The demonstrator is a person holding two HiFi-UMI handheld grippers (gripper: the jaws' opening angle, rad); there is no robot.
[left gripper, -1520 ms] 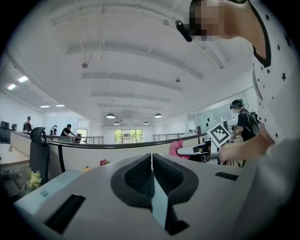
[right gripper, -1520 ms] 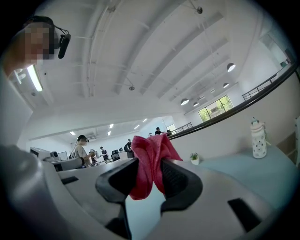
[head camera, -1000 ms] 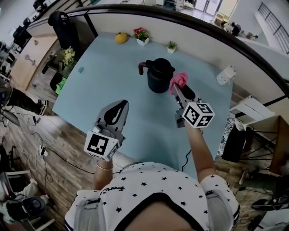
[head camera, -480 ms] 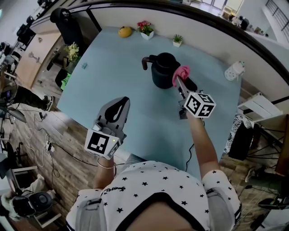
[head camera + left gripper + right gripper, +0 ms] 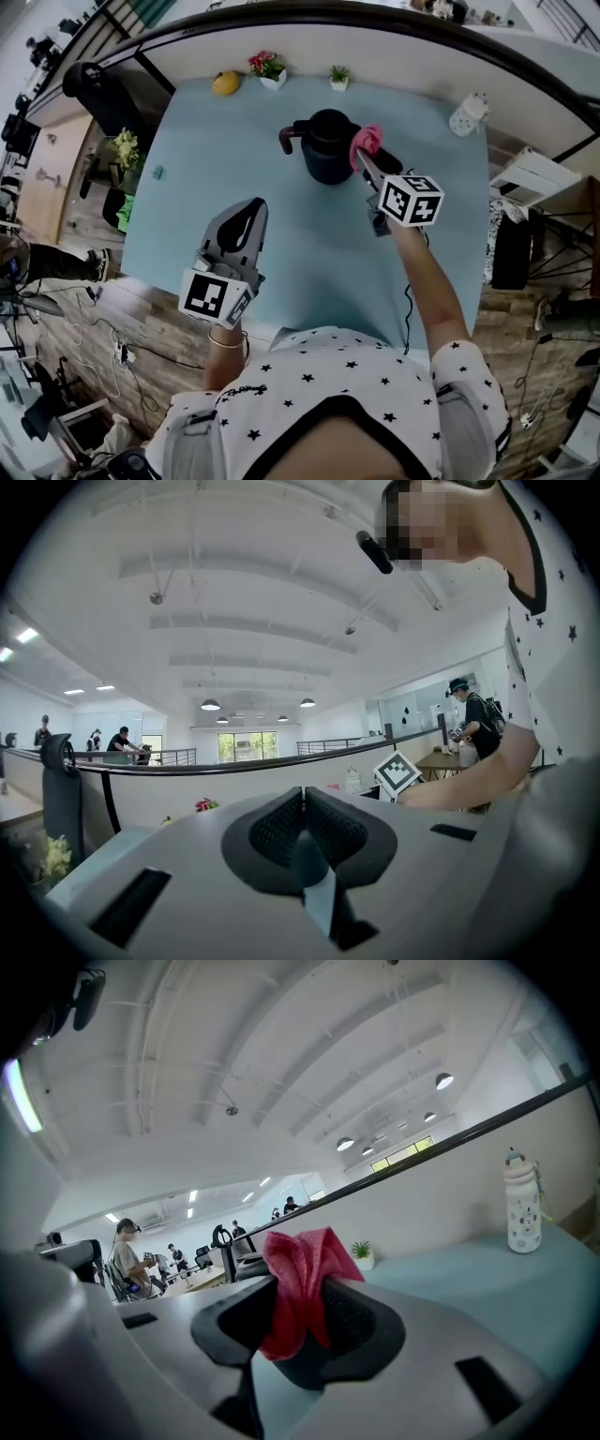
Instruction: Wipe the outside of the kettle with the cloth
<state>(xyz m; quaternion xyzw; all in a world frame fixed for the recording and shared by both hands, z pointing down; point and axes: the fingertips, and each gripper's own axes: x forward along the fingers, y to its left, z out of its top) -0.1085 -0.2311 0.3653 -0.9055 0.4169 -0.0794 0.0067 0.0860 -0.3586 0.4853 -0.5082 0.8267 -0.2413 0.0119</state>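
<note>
Right gripper (image 5: 364,159) clamped on the pink cloth (image 5: 367,142) — at the kettle's (image 5: 325,150) right side.
Its 2 jaws pinch the bunched cloth, which sticks out past the tips and meets the kettle's wall. The black kettle stands upright on the blue table (image 5: 216,141). The left gripper (image 5: 249,208) — jaws pressed together, empty — hangs well apart from the kettle, nearer the person.
</note>
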